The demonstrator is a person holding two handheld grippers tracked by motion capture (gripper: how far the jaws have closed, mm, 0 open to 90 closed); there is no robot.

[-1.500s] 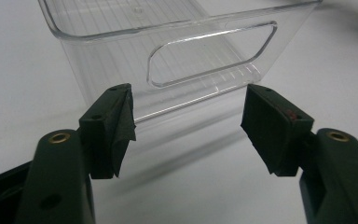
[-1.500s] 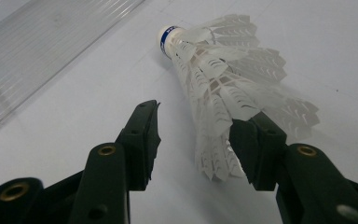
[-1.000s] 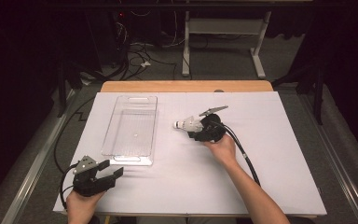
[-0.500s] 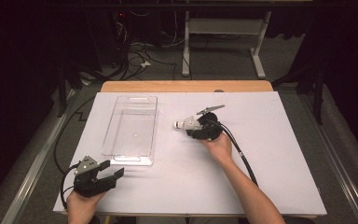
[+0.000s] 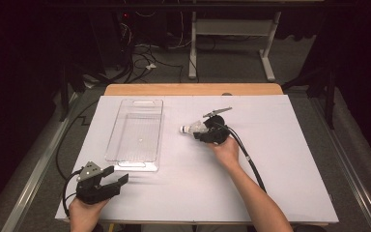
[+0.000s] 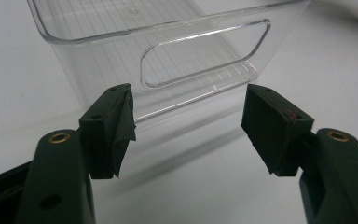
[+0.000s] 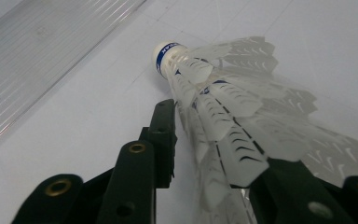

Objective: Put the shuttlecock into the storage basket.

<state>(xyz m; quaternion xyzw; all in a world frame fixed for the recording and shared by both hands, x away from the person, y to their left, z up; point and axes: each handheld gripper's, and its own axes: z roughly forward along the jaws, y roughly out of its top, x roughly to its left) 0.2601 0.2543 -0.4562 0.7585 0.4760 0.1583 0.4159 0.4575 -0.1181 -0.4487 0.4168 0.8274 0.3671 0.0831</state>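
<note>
Grasp step in hand: my right gripper has the shuttlecock between its jaws, which have just been closing on the feather skirt. In the right gripper view the left pad sits against the feathers and the right one is under them, so I read it as clamped on the skirt, lightly.

Shuttlecock lies mid-table on the white table sheet, just right of the clear tray and apart from it. Long axis roughly level, running along my jaws; the cork end with the blue band points away from my hand, toward the tray, skirt flares back into the gripper.

My left gripper hovers at the near left corner, jaws wide apart, nothing between them, facing the tray's handle end.

Next, I judge: lift clear without crushing feathers, carry left over the tray rim, lower, release inside.
</note>
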